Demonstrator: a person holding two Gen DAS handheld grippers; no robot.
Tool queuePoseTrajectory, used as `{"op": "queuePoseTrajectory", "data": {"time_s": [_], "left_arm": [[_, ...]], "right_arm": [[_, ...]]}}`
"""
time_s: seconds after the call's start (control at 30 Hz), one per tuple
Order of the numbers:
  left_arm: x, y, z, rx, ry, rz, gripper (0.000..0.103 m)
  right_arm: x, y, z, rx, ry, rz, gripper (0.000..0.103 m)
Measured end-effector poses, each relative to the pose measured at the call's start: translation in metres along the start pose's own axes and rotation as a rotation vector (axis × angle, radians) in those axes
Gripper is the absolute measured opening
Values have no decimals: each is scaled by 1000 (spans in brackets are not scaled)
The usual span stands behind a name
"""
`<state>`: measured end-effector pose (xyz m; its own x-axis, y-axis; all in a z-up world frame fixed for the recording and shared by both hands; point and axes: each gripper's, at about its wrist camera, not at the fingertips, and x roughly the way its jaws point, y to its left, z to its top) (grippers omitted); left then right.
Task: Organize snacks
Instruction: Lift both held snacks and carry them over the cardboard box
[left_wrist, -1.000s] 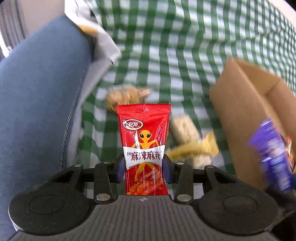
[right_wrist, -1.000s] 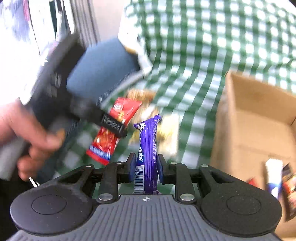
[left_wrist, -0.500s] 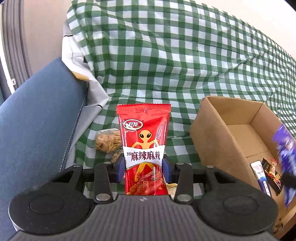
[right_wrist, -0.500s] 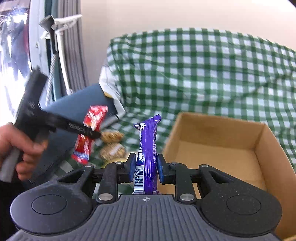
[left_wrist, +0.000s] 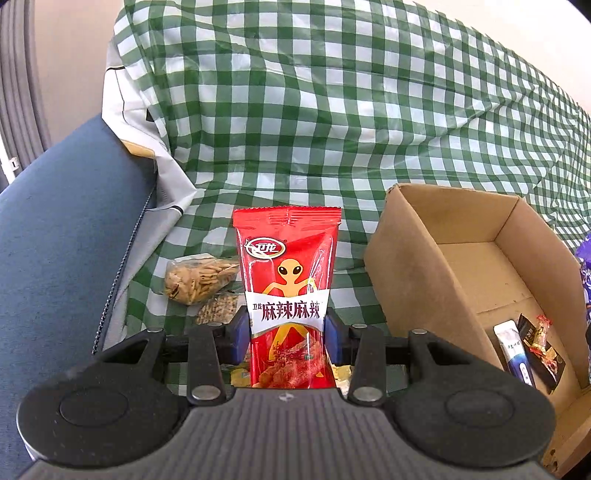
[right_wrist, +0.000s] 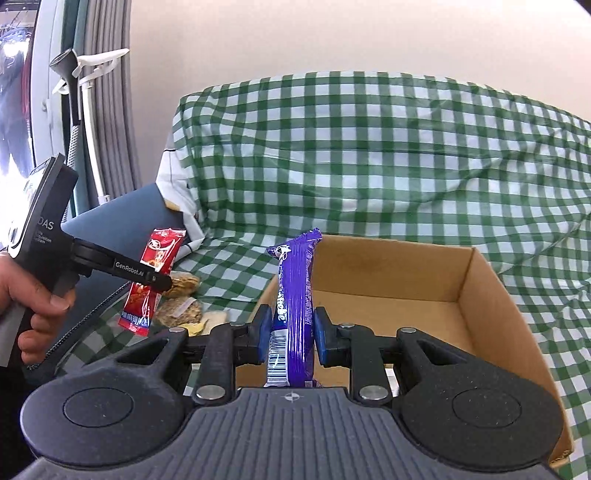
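Snack packets (left_wrist: 201, 282) lie left of cardboard box (left_wrist: 413, 291) on checked cloth (left_wrist: 332, 129)

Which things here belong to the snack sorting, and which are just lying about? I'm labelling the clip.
Job:
- red snack packet, in left gripper
- purple bar, in right gripper
- cardboard box
- loose snack bags

Lying about:
- checked cloth
- blue cushion
- curtain
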<state>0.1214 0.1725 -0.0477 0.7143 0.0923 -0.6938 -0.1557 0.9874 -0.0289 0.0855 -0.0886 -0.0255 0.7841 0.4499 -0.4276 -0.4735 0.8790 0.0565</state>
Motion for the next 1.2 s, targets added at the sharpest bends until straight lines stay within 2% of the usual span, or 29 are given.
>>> {"op": "queuePoseTrajectory", "data": {"time_s": [0.37, 0.8, 1.2], "left_arm": [[-1, -1, 0, 1, -22, 1, 45], [-19, -12, 9, -13, -146, -55, 45], [-24, -17, 14, -8, -188, -92, 45]], "right_arm": [[5, -4, 2, 33, -13, -42, 26], [4, -11, 1, 64, -34, -116, 26], [8, -12, 1, 62, -31, -137, 26]]}}
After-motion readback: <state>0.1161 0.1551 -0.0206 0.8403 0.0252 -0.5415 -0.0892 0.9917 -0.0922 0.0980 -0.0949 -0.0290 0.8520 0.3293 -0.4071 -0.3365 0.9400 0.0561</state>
